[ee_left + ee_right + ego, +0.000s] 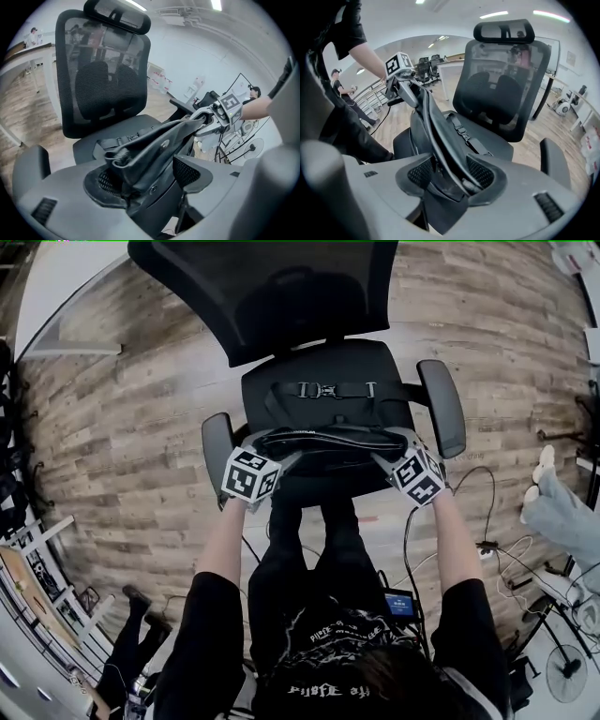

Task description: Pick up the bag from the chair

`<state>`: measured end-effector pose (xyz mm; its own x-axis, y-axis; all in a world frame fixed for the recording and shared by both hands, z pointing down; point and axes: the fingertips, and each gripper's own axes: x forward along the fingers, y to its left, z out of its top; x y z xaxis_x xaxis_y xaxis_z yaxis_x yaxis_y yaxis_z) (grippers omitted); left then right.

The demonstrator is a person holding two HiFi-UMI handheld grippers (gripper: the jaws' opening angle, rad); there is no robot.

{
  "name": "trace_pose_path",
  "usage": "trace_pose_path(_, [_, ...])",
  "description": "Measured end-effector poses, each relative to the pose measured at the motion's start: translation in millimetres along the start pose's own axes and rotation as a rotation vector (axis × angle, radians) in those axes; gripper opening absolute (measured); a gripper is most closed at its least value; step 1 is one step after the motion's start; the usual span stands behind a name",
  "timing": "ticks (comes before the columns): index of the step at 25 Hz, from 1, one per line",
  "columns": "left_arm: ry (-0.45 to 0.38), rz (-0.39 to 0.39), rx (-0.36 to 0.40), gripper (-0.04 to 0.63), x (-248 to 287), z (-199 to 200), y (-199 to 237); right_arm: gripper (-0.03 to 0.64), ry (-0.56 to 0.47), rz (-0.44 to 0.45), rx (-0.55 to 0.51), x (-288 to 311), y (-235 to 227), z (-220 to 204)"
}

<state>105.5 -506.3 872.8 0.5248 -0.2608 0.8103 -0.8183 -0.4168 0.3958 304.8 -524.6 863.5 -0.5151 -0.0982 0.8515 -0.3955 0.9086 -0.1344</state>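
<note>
Clamped on the black bag's left end with the left hand-held gripper, on its right end with the right hand-held gripper. Stretched between both over the chair front, with buckled strap behind on the seat.

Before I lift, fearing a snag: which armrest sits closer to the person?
The armrest beside the left hand-held gripper; the other armrest sits farther back, toward the backrest.

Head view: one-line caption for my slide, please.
Left gripper and right gripper clamp opposite ends of a black bag over the office chair seat.
</note>
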Motion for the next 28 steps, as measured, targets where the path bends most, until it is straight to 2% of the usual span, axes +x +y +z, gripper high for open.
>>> trace_pose_path(1, [-0.011,0.006,-0.024,0.308,1,1,-1,0.208,-0.007,-0.005,0.008,1,0,0])
trace_pose_path(2, [-0.021,0.013,-0.053,0.230,0,1,1,0.190,-0.007,-0.005,0.005,1,1,1])
trace_pose_path(4, [-0.032,0.014,-0.107,0.151,0,-1,4,0.155,0.007,0.002,-0.024,1,5,2])
trace_pose_path(6, [-0.036,0.012,-0.138,0.113,0,-3,4,0.122,0.025,0.006,-0.041,2,8,2])
trace_pose_path(9, [-0.045,0.008,-0.185,0.091,-2,-7,0,0.094,0.042,0.015,-0.018,3,11,1])
trace_pose_path(16, [-0.068,0.027,-0.274,0.078,-5,-16,-9,0.072,0.051,0.000,0.136,4,18,-7])
trace_pose_path(21, [-0.023,0.021,-0.283,0.074,-15,-22,-21,0.071,0.054,-0.035,0.224,-5,28,-13])
trace_pose_path(24, [-0.029,0.031,-0.286,0.072,-28,-25,-33,0.071,0.042,-0.078,0.287,-19,39,-14])
trace_pose_path(28, [-0.038,0.031,-0.230,0.072,-48,-26,-42,0.071,0.034,-0.080,0.299,-38,59,-9])
